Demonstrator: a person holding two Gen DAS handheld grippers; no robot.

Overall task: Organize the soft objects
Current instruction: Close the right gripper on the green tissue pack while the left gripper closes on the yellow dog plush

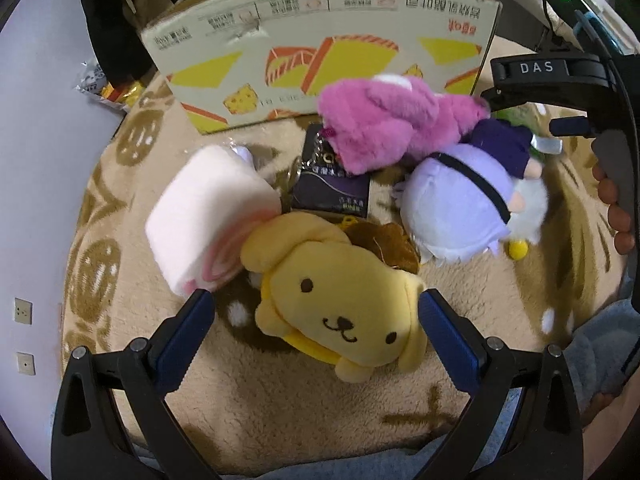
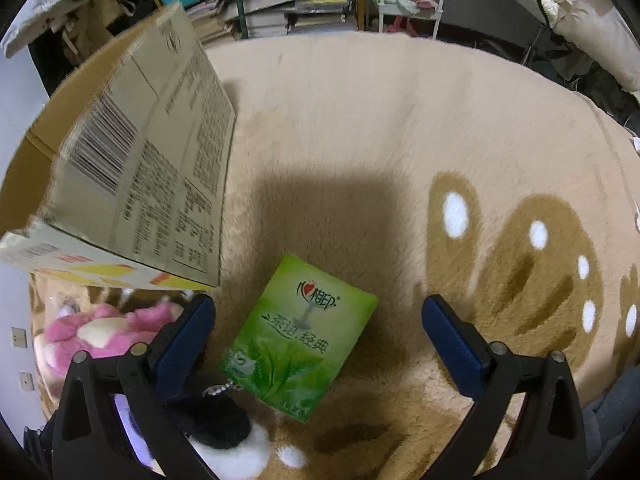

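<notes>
Now spread wide: left tongs [image 1: 316, 312] straddling yellow dog plush [image 1: 340, 304] for pickup; right tongs [image 2: 318, 316] gaping over green tissue pack [image 2: 300, 336].

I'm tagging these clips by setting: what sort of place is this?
Most likely a lived-in home room, perhaps a bedroom or storage room. Plush toys such as the yellow dog plush lie on a fluffy patterned blanket, and cluttered shelves of books and fabrics stand behind it.
</notes>
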